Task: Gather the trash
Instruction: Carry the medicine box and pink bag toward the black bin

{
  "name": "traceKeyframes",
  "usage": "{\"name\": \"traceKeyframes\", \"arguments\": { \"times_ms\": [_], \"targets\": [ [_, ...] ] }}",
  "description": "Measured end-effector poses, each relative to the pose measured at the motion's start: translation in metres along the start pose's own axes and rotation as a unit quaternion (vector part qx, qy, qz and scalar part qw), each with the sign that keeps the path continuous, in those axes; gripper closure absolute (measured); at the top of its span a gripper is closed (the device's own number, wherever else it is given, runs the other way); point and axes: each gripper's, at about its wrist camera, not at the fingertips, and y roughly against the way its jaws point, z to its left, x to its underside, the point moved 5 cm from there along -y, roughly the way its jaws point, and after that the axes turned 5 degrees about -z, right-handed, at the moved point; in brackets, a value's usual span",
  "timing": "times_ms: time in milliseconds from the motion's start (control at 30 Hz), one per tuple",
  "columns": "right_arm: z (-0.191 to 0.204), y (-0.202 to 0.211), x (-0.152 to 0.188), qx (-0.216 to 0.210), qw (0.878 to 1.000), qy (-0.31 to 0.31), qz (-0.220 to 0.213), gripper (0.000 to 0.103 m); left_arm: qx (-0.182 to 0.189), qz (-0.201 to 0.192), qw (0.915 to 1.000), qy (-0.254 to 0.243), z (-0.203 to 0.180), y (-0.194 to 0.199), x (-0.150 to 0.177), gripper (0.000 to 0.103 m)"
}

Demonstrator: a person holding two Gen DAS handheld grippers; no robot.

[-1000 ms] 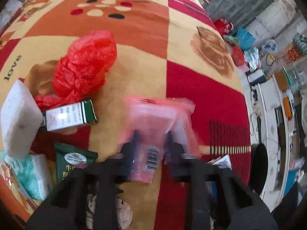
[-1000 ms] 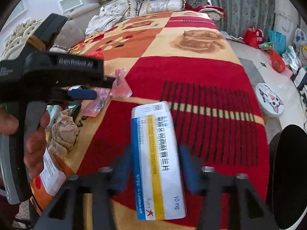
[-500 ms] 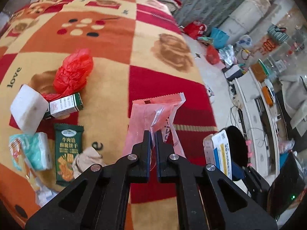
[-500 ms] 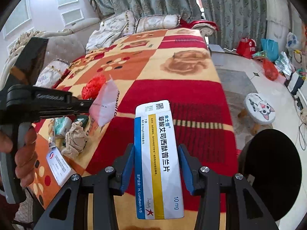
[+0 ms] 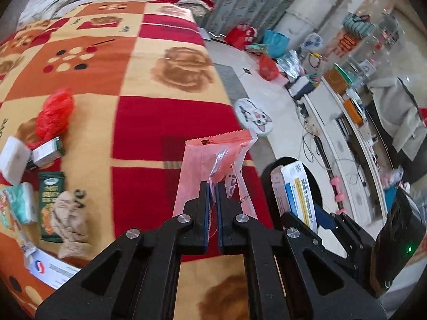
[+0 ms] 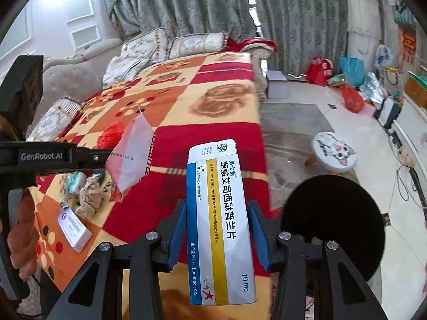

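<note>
We've got both claws loaded up over the bed [image 5: 165,122]. Our left claw [image 5: 212,186] is pinched tight on a pink plastic wrapper [image 5: 213,160], jaws pretty much together with just the thin film between them, and the wrapper sticks up past the tips, clear of the blanket. In the right view that same wrapper [image 6: 130,154] hangs off the left claw's tip above the red and yellow squares.

Our right claw [image 6: 217,229] is clamped on a medicine box [image 6: 218,221], white with a blue and a yellow stripe, blue pads pressing on its two long sides, the box held lengthwise so it pokes out well beyond the fingers. From the left view we catch that box [image 5: 296,192] just beside the black bin [image 5: 269,170], which sits off the bed's right edge. In the right view the bin [image 6: 333,224] is to the right of the box, on the floor.

Still lying near the bed's left edge: a red plastic bag [image 5: 54,114], a small green and white box [image 5: 48,150], a white sponge block [image 5: 13,160], a tissue pack [image 5: 24,205], a green snack packet [image 5: 49,202], a crumpled brown paper [image 5: 70,221] lying partly over the packet, and a white carton [image 5: 52,270] near the front left corner. A cat-face stool [image 6: 333,154] stands on the floor past the right edge.
</note>
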Motion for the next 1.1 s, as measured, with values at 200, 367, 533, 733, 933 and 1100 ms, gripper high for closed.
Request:
{"name": "traceKeyframes", "arguments": {
  "times_ms": [200,367,533,733,933,1100],
  "targets": [
    [-0.041,0.012,0.002,0.027,0.999,-0.027,-0.004,0.059,0.018,0.013,0.9995,-0.023,-0.035,-0.016,0.002,0.101],
    [-0.075,0.019,0.007,0.048,0.997,-0.053,0.000,0.059,0.035,0.029,0.9983,-0.037,-0.066,-0.034,0.005,0.101],
    [-0.105,0.020,0.013,0.065,0.995,-0.074,0.005,0.059,0.049,0.047,0.9965,-0.049,-0.091,-0.053,0.012,0.101],
    [-0.129,0.017,0.023,0.074,0.992,-0.097,0.016,0.059,0.062,0.069,0.9943,-0.053,-0.112,-0.078,0.019,0.101],
    [-0.146,0.012,0.030,0.079,0.990,-0.117,0.023,0.059,0.071,0.083,0.9928,-0.050,-0.123,-0.096,0.022,0.101],
    [-0.154,0.008,0.034,0.084,0.988,-0.128,0.027,0.059,0.078,0.090,0.9914,-0.055,-0.130,-0.103,0.027,0.101]
  ]
}}
